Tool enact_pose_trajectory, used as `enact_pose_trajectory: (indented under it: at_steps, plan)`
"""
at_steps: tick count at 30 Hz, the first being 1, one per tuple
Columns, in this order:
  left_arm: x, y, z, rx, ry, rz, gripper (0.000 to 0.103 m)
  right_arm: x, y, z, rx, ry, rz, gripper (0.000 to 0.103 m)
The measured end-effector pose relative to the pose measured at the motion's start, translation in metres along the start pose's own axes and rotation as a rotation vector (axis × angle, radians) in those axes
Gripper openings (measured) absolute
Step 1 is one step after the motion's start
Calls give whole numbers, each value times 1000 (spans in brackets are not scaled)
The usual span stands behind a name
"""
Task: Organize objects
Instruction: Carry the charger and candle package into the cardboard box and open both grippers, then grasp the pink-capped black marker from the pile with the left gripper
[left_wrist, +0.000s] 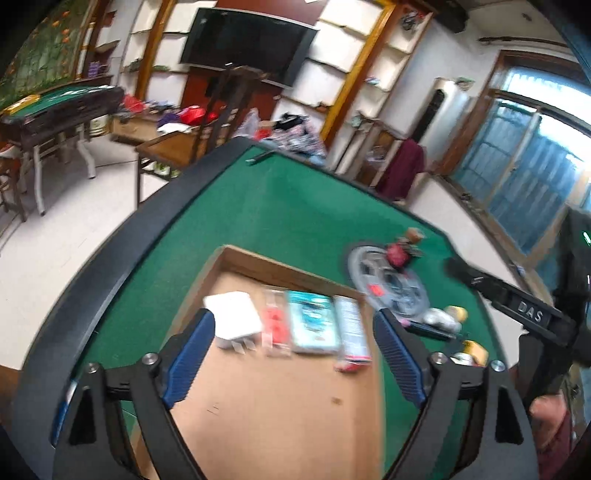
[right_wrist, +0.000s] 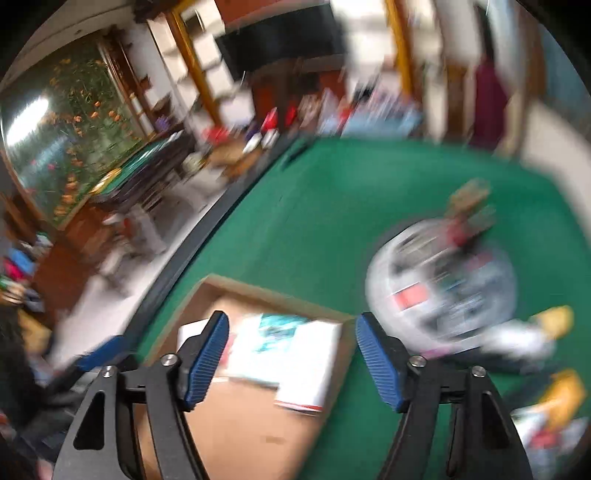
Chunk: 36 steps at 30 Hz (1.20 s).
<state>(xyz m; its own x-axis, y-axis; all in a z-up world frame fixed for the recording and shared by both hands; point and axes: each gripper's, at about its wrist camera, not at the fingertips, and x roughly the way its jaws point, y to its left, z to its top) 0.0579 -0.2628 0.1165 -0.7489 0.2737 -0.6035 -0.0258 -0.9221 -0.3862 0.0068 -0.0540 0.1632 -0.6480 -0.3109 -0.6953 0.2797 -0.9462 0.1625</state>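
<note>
A shallow cardboard box (left_wrist: 258, 398) lies on the green table (left_wrist: 288, 206). In it lie side by side a white packet (left_wrist: 234, 319), a red packet (left_wrist: 275, 325), a teal packet (left_wrist: 314, 321) and a white-and-red carton (left_wrist: 352, 332). My left gripper (left_wrist: 293, 354) is open and empty above the box. My right gripper (right_wrist: 291, 354) is open and empty, over the box's right edge (right_wrist: 343, 354); its body shows in the left wrist view (left_wrist: 517, 306). Right of the box lie a round clear pack (left_wrist: 388, 284), a red trinket (left_wrist: 397, 253) and yellow-capped items (left_wrist: 458, 314). The right wrist view is blurred.
The table has a dark raised rim (left_wrist: 122, 251). Beyond it are a white tiled floor (left_wrist: 55, 236), a second green table (left_wrist: 62, 103), a wooden stool (left_wrist: 173, 147), cluttered shelves, a wall television (left_wrist: 247, 44) and blue windows (left_wrist: 528, 173).
</note>
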Motion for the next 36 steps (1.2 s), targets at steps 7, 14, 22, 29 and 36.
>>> enact_pose_trajectory:
  at_steps: [7,14,22,29,36]
  plan:
    - [23,-94,-17,152,87,-98,90,-101,-118,-56,66,-229,-418,103]
    - [67,-185,-51,367,168,-146,80,-92,-269,-111,475,-118,-341,103]
    - [168,-253,-57,848,260,-26,61,-84,-338,-129,575,-180,-282,103]
    - [235,-269,-73,1055,409,-57,61,-76,-356,-131,647,-173,-272,103]
    - [248,-271,-81,911,510,-124,37,-74,-365,-139,715,-190,-220,103]
